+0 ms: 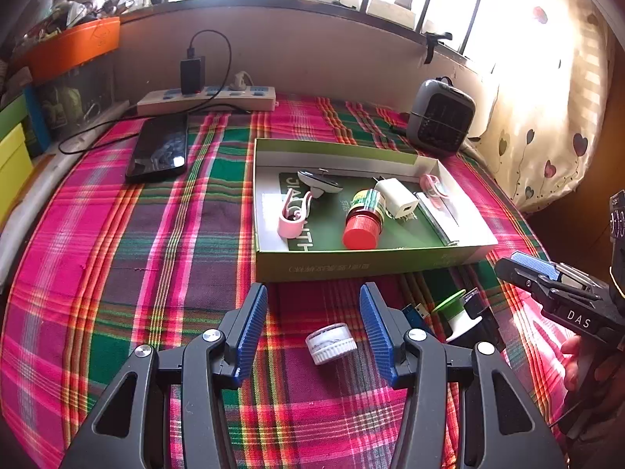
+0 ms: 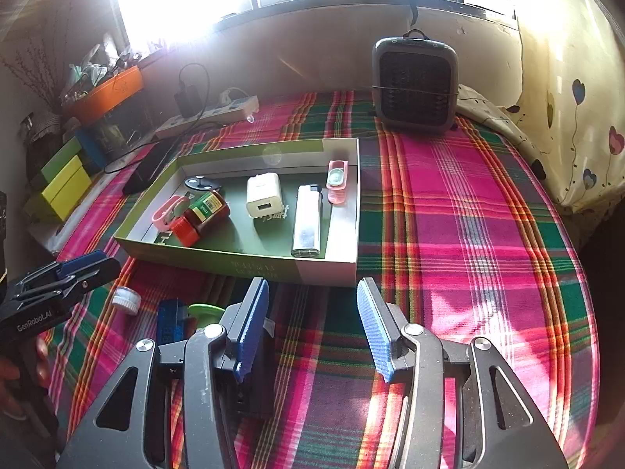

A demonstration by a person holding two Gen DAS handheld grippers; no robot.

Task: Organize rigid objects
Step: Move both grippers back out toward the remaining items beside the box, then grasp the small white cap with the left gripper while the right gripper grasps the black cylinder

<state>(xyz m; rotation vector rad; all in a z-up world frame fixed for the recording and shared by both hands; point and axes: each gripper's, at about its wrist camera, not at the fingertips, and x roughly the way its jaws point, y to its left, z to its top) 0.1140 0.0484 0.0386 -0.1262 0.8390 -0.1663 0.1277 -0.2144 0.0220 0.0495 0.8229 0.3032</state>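
A shallow green box (image 1: 371, 266) (image 2: 250, 267) lies on the plaid cloth. It holds a red-capped bottle (image 1: 361, 219) (image 2: 203, 213), a white charger (image 1: 398, 197) (image 2: 264, 195), a silver lighter (image 2: 307, 221), a pink clip (image 1: 293, 219) and a small pink case (image 2: 336, 181). My left gripper (image 1: 314, 332) (image 2: 95, 264) is open just in front of the box, with a small white round jar (image 1: 331, 343) (image 2: 127, 300) on the cloth between its fingers, untouched. A blue USB stick (image 1: 415, 310) (image 2: 170, 324) and a green-topped piece (image 1: 449, 301) (image 2: 203, 310) lie beside it. My right gripper (image 2: 314, 324) (image 1: 533, 267) is open and empty.
A black phone (image 1: 160, 148) and a power strip (image 1: 207, 99) lie at the back left. A grey fan heater (image 1: 439, 117) (image 2: 414, 78) stands at the back right. An orange bin (image 1: 70, 49) and coloured boxes (image 2: 62, 179) line the left side; a curtain (image 2: 578, 117) hangs at the right.
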